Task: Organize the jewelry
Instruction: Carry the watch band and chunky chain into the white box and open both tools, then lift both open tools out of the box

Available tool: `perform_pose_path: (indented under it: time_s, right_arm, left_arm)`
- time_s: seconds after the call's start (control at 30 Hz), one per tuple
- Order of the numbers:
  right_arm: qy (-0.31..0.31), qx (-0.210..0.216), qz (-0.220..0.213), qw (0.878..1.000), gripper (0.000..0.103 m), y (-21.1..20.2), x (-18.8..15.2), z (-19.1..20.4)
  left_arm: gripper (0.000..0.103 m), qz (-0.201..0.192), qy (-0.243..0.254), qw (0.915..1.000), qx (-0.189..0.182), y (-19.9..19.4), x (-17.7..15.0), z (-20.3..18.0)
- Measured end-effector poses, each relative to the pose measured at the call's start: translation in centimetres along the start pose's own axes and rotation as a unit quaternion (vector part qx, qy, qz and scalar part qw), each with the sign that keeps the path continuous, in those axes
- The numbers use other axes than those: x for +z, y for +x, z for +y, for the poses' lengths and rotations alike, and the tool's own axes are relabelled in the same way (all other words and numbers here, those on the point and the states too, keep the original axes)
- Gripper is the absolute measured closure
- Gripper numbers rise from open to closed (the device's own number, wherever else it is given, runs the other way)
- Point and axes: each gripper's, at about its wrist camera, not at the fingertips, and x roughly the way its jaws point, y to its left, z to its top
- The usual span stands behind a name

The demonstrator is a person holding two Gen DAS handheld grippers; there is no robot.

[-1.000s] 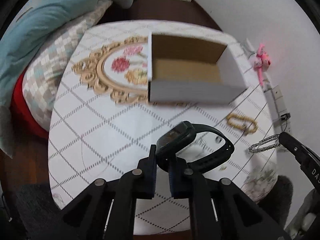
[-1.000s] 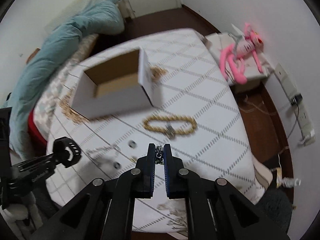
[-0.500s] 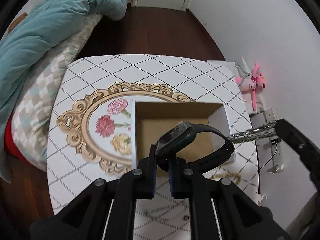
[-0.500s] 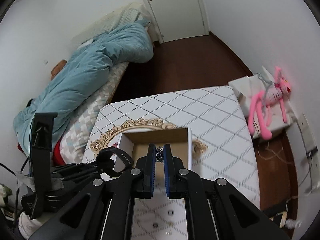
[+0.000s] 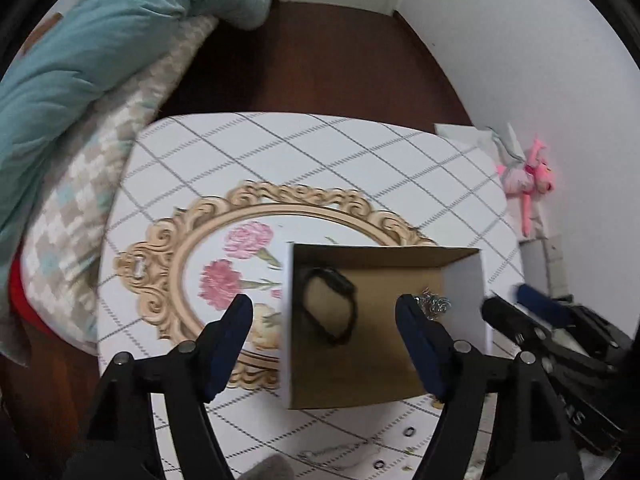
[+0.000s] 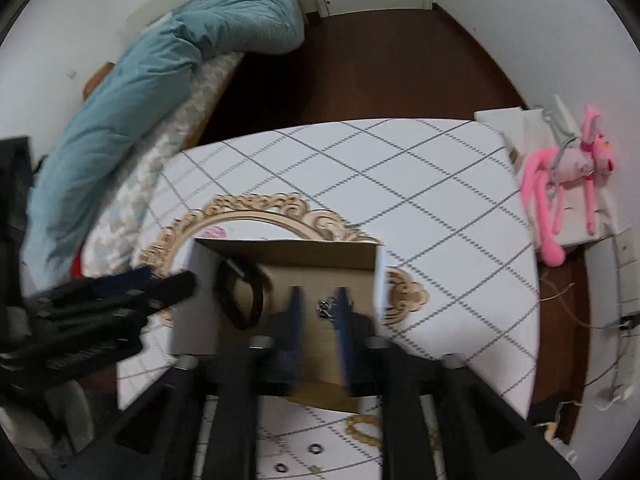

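Observation:
An open white cardboard box (image 5: 466,292) stands on the patterned table (image 5: 320,152). A black smartwatch (image 5: 330,306) lies inside it at the left; it also shows in the right wrist view (image 6: 240,296). A silver chain (image 5: 434,304) lies inside at the right and shows between my right fingers (image 6: 328,307). My left gripper (image 5: 324,312) is open and empty above the box. My right gripper (image 6: 320,312) is open over the box (image 6: 192,312), above the chain. A gold bracelet (image 6: 362,428) lies on the table in front of the box.
Small rings (image 6: 315,449) lie on the table near its front edge, also in the left wrist view (image 5: 409,432). A bed with a teal duvet (image 5: 100,60) is on the left. A pink plush toy (image 6: 572,168) lies on a low stand at the right.
Both grippers opened over the box. The smartwatch dropped from my left gripper into the box and the silver chain dropped from my right gripper into it.

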Motion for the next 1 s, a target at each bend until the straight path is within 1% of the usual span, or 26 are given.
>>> perform_pose_path:
  time_s: [0.03,0.07,0.1,0.13,0.17,0.2,0.23,0.27,0.33,0.37,0.47,0.73,0.9,1.0]
  right_arm:
    - [-0.003,-0.021,-0.004,1.000,0.037,0.0,-0.5,0.0]
    - [-0.005,-0.033,-0.007,0.999,0.031,0.0,-0.6,0.0]
    - [-0.008,-0.047,-0.006,0.999,0.030,0.1,-0.9,-0.1]
    - [-0.008,-0.065,-0.003,0.998,0.023,0.3,-1.2,-0.2]
    - [-0.009,-0.086,-0.002,0.996,0.014,0.5,-1.8,-0.3]
    - [-0.009,-0.095,-0.003,0.995,0.010,0.4,-1.9,-0.4]
    - [-0.011,-0.111,-0.004,0.994,0.007,0.6,-2.2,-0.4]
    - [-0.014,-0.127,-0.002,0.992,0.007,0.9,-2.7,-0.4]
    - [-0.010,-0.132,0.004,0.991,0.006,1.3,-3.3,-0.7]
    - [-0.010,-0.134,0.007,0.991,0.001,1.5,-3.5,-0.8]
    - [-0.008,-0.144,0.003,0.990,0.000,1.8,-4.1,-0.7]
    - [-0.003,-0.139,-0.004,0.990,0.000,1.1,-5.2,-0.1]
    - [0.003,-0.139,-0.026,0.990,0.000,-0.9,-6.1,0.2]
    - [0.007,-0.142,-0.050,0.989,0.000,-2.9,-6.7,0.4]
  left_arm:
    - [0.030,-0.004,0.002,0.9999,0.010,0.1,-0.2,0.1]
    - [0.026,-0.009,0.007,0.9996,0.026,0.2,-0.6,0.1]
    - [0.024,-0.013,0.010,0.9992,0.036,0.4,-0.9,0.2]
    - [0.016,-0.020,0.012,0.9987,0.046,0.5,-1.4,0.3]
    - [0.004,-0.024,0.014,0.9982,0.052,0.7,-1.7,0.4]
    - [0.000,-0.029,0.016,0.9977,0.058,0.9,-2.1,0.4]
    - [0.000,-0.033,0.019,0.9973,0.063,1.1,-2.4,0.4]
    - [0.000,-0.034,0.025,0.9962,0.075,1.4,-2.9,0.4]
    - [0.000,-0.034,0.031,0.9949,0.089,1.8,-3.5,0.4]
    - [0.000,-0.034,0.032,0.9947,0.092,1.9,-3.6,0.5]
    - [0.000,-0.037,0.030,0.9939,0.100,2.1,-4.3,0.7]
    - [0.000,-0.051,0.010,0.9944,0.092,0.9,-5.3,1.2]
    - [0.000,-0.071,0.006,0.9937,0.086,-1.3,-6.0,1.1]
    - [0.000,-0.087,0.008,0.9928,0.082,-2.9,-6.6,0.7]
